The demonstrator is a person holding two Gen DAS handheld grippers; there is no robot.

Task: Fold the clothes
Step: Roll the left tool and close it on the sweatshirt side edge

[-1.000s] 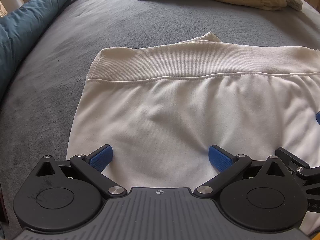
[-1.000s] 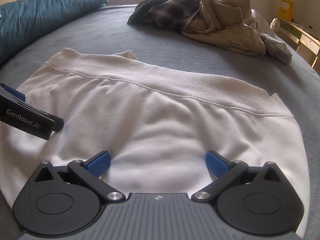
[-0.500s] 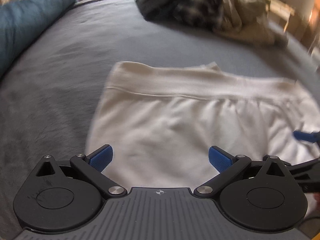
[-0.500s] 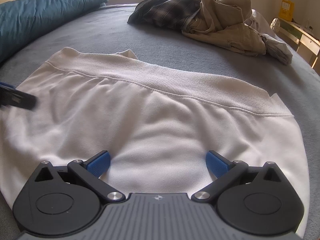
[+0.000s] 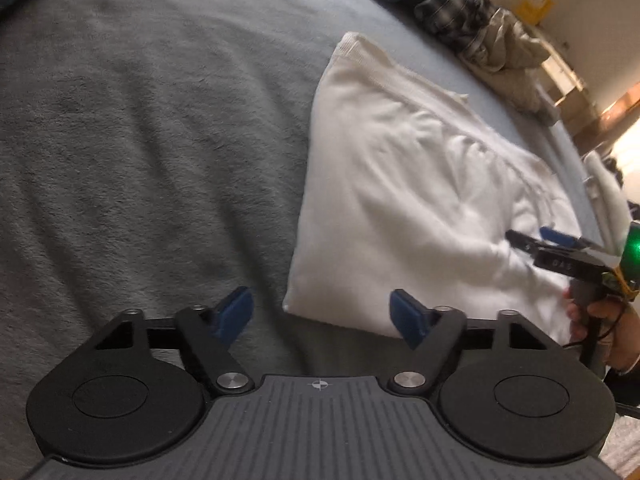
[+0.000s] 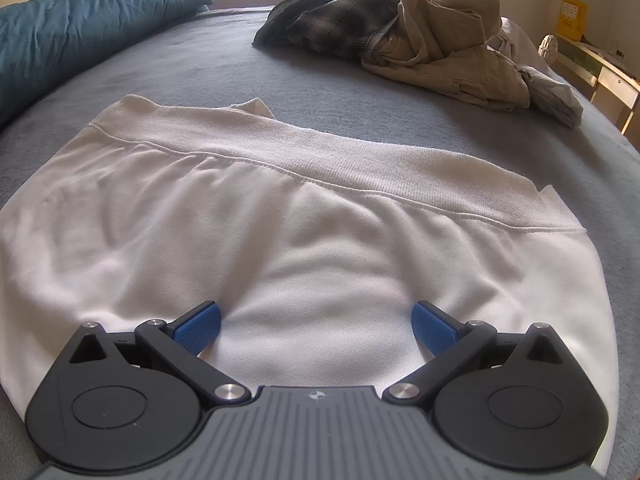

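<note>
A folded white garment [image 5: 408,184] [image 6: 304,240] with a ribbed band lies flat on the grey bed. My left gripper [image 5: 322,318] hovers at the garment's near left corner; its jaws are closing, with that corner edge lying below the gap and no pad pressing it. My right gripper [image 6: 316,326] rests open over the garment's near middle, blue pads wide apart on the cloth. The left wrist view also shows the right gripper [image 5: 560,252] over the garment's right part, held by a hand [image 5: 612,320].
A heap of plaid and khaki clothes [image 6: 400,40] [image 5: 480,40] lies at the far side of the bed. A teal pillow [image 6: 72,36] sits far left. Grey bed cover [image 5: 140,160] spreads left of the garment. Furniture [image 6: 608,80] stands beyond the right edge.
My left gripper has swung left off the garment's middle to its left corner and rolled, and its jaws have narrowed. It has left the right wrist view. The right gripper has stayed still.
</note>
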